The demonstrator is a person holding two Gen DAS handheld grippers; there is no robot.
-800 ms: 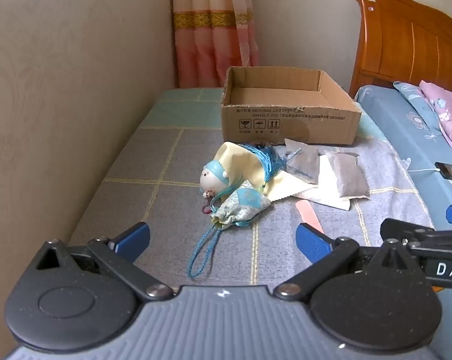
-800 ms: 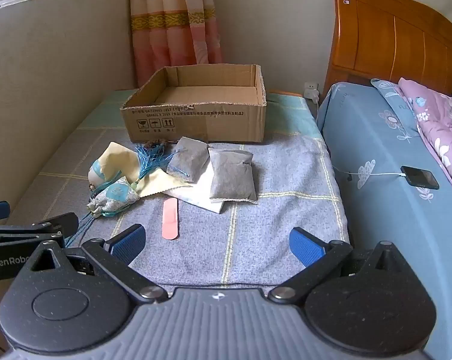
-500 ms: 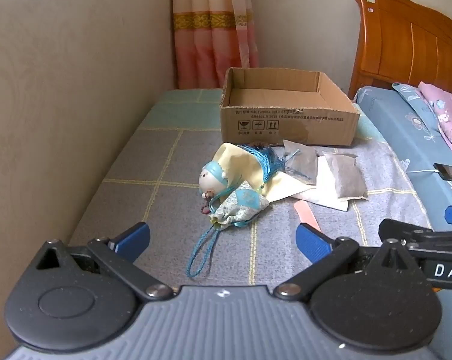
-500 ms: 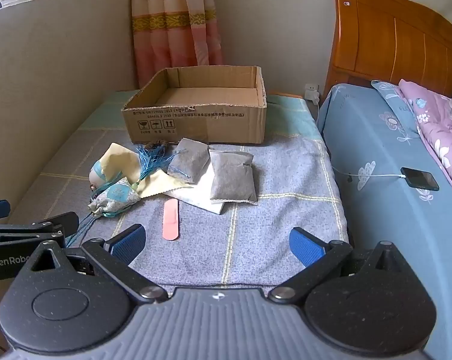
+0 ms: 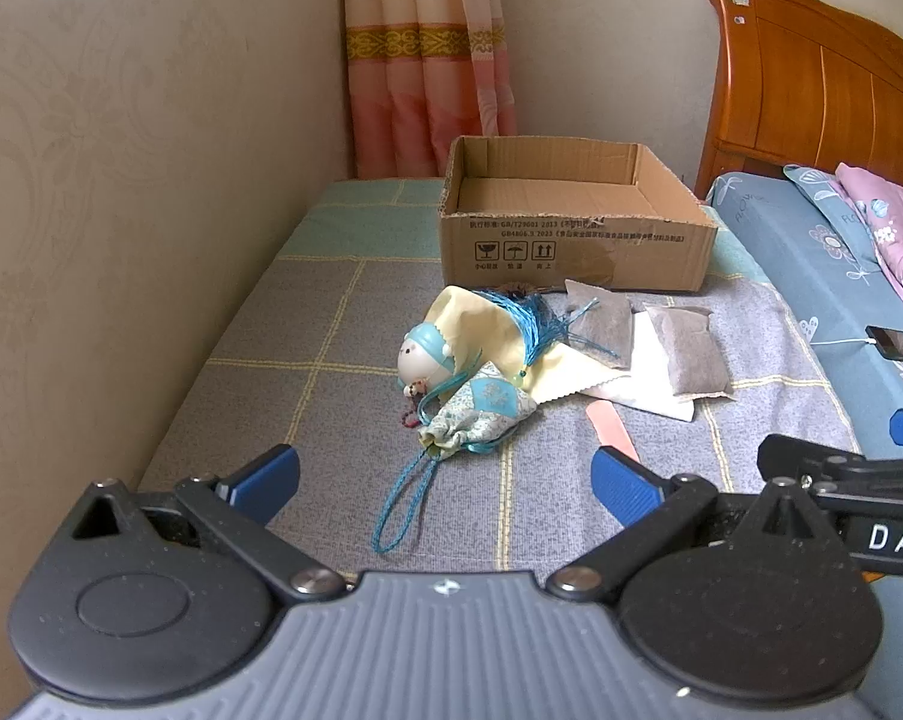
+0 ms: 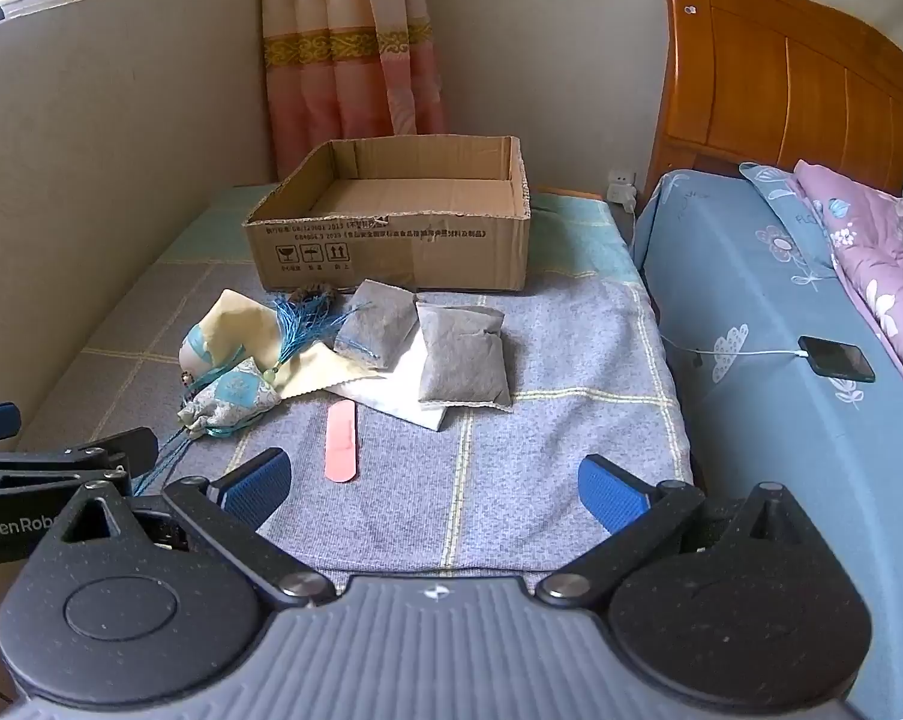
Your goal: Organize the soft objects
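Both tongs are hovering spread wide and empty. The drawstring pouch (image 5: 481, 414) is lying just ahead of the left tongs (image 5: 445, 483), cord trailing toward them, on the checked cover short of the empty cardboard box (image 5: 571, 240); the right tongs (image 6: 433, 483) are facing the grey sachet (image 6: 463, 357).

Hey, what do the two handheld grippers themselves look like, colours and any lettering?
The left gripper and right gripper match: ribbed grey body, black round hubs and linkage arms with silver pivot pins, blue textured pads. White lettering shows on their sides, partly cut off. No hands or sleeves visible.
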